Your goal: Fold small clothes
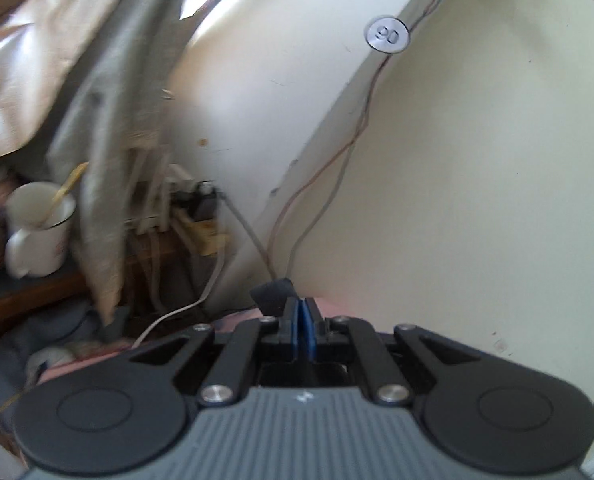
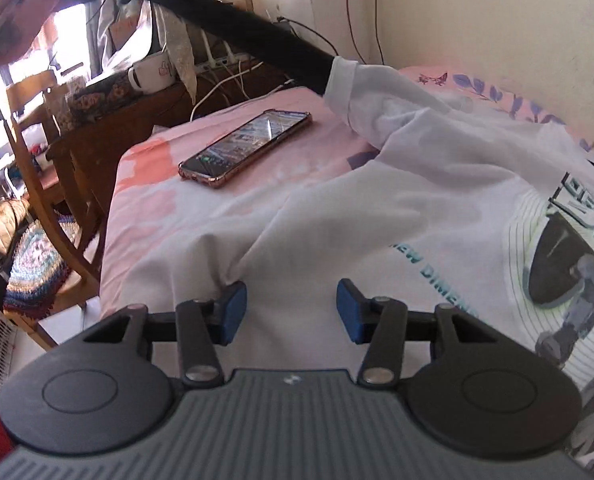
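Note:
A white T-shirt with a printed graphic and a black sleeve lies on a pink bedsheet. The black sleeve is stretched up to the top left, where the other gripper holds it. My right gripper is open, its blue pads either side of the shirt's lower cloth. In the left wrist view my left gripper is shut on a bit of black cloth, raised and facing the wall.
A phone in a pink case lies on the bed near the shirt. A white mug and a power strip with cables sit on a wooden desk. A wooden chair stands left of the bed.

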